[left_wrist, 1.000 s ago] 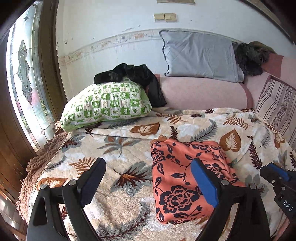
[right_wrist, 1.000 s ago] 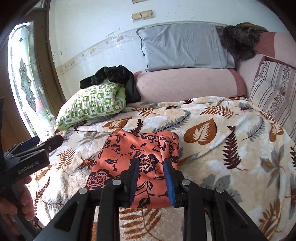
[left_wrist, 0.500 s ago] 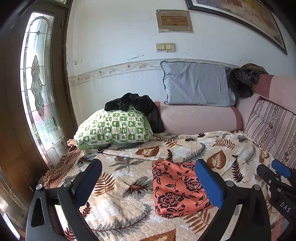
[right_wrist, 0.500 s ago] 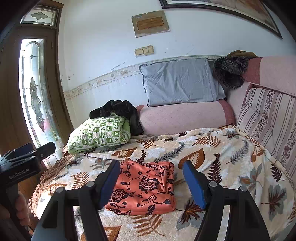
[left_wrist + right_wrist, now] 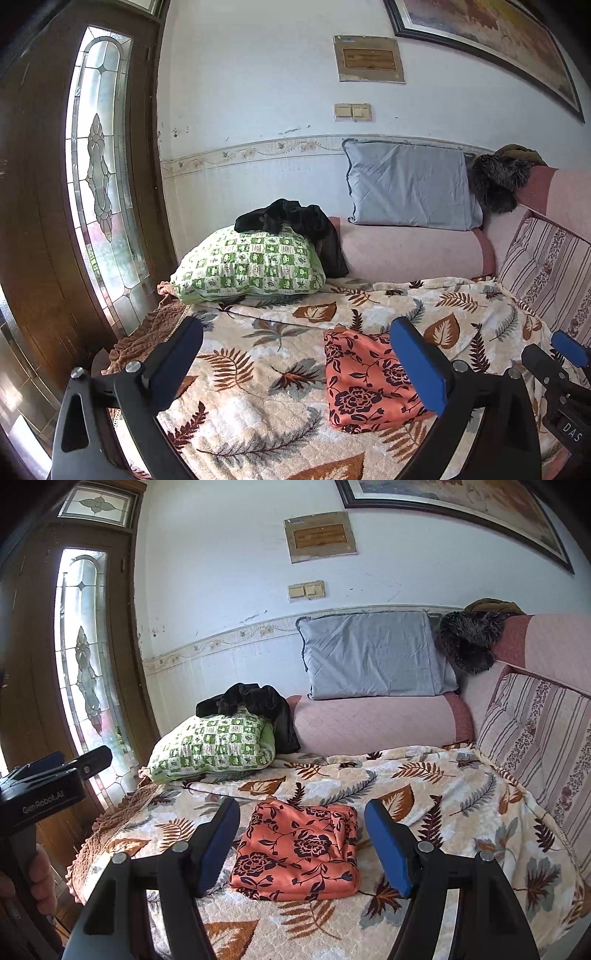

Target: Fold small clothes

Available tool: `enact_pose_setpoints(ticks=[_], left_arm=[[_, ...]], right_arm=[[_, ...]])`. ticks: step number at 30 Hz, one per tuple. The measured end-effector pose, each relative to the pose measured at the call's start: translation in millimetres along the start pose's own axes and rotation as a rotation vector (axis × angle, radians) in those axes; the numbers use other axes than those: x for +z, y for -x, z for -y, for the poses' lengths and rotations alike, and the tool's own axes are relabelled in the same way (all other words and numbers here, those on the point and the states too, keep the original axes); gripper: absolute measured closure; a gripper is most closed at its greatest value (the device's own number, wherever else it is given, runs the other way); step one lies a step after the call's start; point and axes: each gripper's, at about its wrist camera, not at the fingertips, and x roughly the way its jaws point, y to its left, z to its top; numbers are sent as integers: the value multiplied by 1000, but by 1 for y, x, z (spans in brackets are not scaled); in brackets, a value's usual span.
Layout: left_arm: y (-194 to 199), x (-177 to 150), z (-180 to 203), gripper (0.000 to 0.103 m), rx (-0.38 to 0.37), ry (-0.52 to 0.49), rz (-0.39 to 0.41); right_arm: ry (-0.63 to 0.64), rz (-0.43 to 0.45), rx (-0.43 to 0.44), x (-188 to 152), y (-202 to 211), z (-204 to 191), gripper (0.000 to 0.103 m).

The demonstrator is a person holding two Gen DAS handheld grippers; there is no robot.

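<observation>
Two hand-held grippers – left [image 5: 295,365], right [image 5: 301,843] – both spread wide, empty, "GenRobot.AI" on left body, folded floral cloth [image 5: 301,853] on bedspread [image 5: 461,797].

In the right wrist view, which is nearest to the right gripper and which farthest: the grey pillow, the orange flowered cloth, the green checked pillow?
1. Orange flowered cloth, folded on the bedspread just ahead of the right gripper.
2. Green checked pillow, farther back, left.
3. Grey pillow, against the wall.
</observation>
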Motion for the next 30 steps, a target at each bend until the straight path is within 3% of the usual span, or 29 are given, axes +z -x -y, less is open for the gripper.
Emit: enact_pose_setpoints(ticks=[30], left_arm=[[9,3,0,2,-23,-4,9]], right_arm=[[26,47,-15,7,14,-8,29]])
